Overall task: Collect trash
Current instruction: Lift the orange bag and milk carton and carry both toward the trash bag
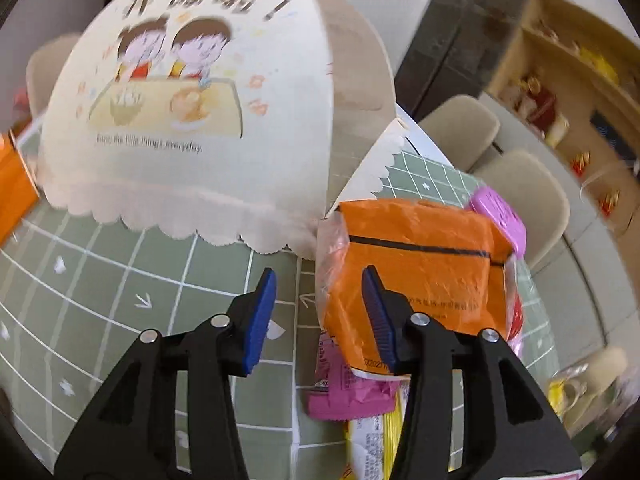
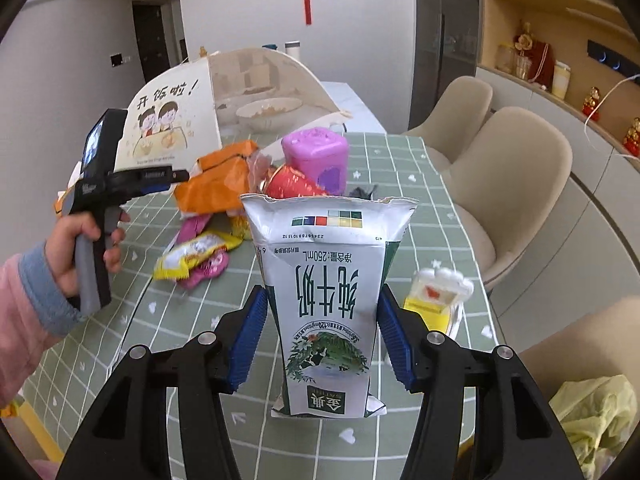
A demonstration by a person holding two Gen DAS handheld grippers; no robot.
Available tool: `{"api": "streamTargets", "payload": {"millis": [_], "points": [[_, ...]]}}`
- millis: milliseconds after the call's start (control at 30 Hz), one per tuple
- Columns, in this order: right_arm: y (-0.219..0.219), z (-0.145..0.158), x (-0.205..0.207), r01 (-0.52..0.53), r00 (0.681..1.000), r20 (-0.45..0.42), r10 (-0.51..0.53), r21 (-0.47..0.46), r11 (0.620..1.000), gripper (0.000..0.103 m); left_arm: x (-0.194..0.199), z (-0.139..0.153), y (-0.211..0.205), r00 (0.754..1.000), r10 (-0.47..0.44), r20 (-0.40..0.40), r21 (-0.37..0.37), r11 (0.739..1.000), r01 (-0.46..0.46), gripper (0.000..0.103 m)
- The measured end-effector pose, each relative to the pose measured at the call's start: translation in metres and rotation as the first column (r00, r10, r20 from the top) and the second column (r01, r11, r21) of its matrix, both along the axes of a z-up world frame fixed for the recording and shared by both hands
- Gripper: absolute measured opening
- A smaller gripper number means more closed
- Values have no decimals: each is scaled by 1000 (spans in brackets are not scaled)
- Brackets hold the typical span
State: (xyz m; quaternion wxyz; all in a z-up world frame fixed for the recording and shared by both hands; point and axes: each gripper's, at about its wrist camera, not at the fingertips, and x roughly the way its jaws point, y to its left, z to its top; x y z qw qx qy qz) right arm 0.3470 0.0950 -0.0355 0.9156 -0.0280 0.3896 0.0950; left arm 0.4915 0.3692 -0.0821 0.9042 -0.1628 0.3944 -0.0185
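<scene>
Left tool (image 1: 320, 312): jaws apart, nothing between the pads (image 1: 262, 320), only green grid cloth (image 1: 120, 280) of the worktop showing through the gap. Its right pad sits in front of the orange pack (image 1: 420, 264); can't tell if it touches. Left-wrist view is motion-blurred.

Right-wrist view, left to right:
- Hand (image 2: 80, 248) in a pink sleeve (image 2: 24, 308) with blue cuff holds the left tool by its grip, above the left part of the worktop, nose toward the trash pile.
- Food cover (image 2: 172, 120) with a cartoon print stands behind it at the far end; a bowl (image 2: 268, 112) shows through its mesh side.
- Trash pile mid-worktop: orange pack on top left, yellow wrapper (image 2: 196, 252) and pink wrappers (image 2: 208, 268) below it, red wrapper (image 2: 292, 184) and purple tub (image 2: 316, 156) to the right.
- Milk pouch (image 2: 328, 304), white and green, torn open at the top, print upside down, stands upright between the pads of the right tool (image 2: 324, 336). Jaws wide; left pad looks a sliver off the pouch, right pad at its edge. Not visibly squeezed, contact unclear.
- Yellow and white container (image 2: 436, 292) just right of the pouch.
- Two beige chairs (image 2: 520, 184) along the right edge of the worktop.
- Yellow bag (image 2: 592, 420) at bottom right, below worktop level.
</scene>
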Motion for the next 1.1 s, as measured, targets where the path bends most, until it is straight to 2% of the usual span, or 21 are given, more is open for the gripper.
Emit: {"api": "streamTargets", "payload": {"millis": [100,167,233,400,533,667,833,1000,1100], "points": [[-5,-5,5,14,1000,-22,-13,20,1000,53,21,-14,-7,997,-54,-64,-31,998,52,42],[-7,-2,8,17,1000,-24,-16,31,999,53,36,-20,-14,989,-86,-117,-49,996,81,6],[-11,8,6,27,1000,-1,-27,30,999,53,37,-12,-18,990,-89,-113,-47,995,84,6],[-31,46,-6,30,997,74,-34,57,998,53,-6,68,-39,990,-126,69,16,992,125,5],[-49,72,-20,11,991,131,-16,35,999,53,-58,137,-71,963,-170,211,105,983,150,5],[-72,96,-42,4,980,199,-5,2,1000,53,-100,180,-115,936,-211,282,171,971,168,5],[-109,108,-70,23,972,235,-20,-9,1000,53,-143,198,-175,915,-268,300,217,954,209,5],[-159,115,-99,75,964,259,-68,-17,997,53,-175,195,-232,895,-328,304,268,930,249,6],[-192,118,-121,123,955,274,-112,-21,992,53,-190,188,-271,882,-375,286,250,918,309,6]]}}
